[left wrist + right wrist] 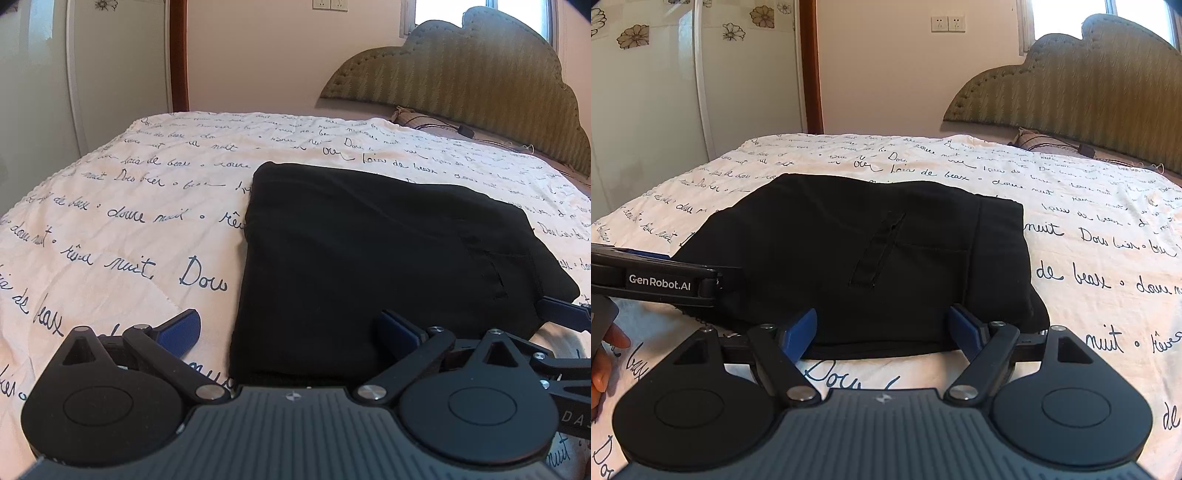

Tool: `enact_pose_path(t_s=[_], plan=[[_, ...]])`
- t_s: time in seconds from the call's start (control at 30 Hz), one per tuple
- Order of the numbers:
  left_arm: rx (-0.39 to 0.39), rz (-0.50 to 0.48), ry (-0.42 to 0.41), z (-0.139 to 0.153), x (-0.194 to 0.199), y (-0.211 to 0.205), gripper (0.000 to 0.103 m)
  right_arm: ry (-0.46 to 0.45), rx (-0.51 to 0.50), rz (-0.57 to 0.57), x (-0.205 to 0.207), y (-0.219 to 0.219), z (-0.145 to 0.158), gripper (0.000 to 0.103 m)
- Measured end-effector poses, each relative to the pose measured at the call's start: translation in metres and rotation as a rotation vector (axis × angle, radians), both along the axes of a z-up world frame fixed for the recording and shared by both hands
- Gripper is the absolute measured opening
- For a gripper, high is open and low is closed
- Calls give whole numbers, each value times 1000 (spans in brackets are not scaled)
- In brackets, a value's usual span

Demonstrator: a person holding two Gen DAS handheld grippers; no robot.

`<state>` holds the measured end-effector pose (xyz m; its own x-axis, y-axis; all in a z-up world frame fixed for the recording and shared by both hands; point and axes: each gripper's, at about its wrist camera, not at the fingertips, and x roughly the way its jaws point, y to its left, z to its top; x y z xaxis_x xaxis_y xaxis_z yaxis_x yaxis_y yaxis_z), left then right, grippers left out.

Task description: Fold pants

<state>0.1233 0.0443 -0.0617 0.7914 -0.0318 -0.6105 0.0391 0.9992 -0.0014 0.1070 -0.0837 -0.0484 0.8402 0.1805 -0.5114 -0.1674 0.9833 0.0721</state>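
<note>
The black pants [369,258] lie folded into a compact rectangle on the bed, also in the right wrist view [871,254], with a pocket seam on top. My left gripper [291,332] is open at the near left corner of the bundle, one blue finger [181,330] on the bedspread, the other over the cloth. My right gripper [886,330] is open, its blue fingers [799,328] straddling the near edge of the pants. Neither holds cloth. The left gripper's body [661,282] shows at the left of the right wrist view; the right gripper's finger [565,312] shows at the right edge of the left wrist view.
A white bedspread [129,206] with dark handwriting print covers the bed. A padded olive headboard [480,81] stands at the far right, with a cable and small black device [466,130] below it. A wardrobe [646,92] and wooden door frame [812,66] are at the far left.
</note>
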Motion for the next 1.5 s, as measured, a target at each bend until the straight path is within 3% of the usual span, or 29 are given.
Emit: enact_pose_path(t_s=[0.27,0.5,0.63,1.0,1.33,1.5], plan=[[45,12,-42,-2,-5,-7,103,-5,12,12,-3,-2,-1,82],[33,26,-50,-4,-7,-7,103,19,-42,63,-1,8,-3,102],[35,25,-51,-4,-7,-7,103,17,-97,62,-2,15,-4,103],[28,25,-50,-5,-7,-5,103,22,-130,43,-4,22,-5,103],[92,49,-85,-2,-21,-16,103,109,49,-90,-8,-13,-11,103],[93,59,-95,-1,-32,-17,103,101,-56,-106,-11,2,-11,103]])
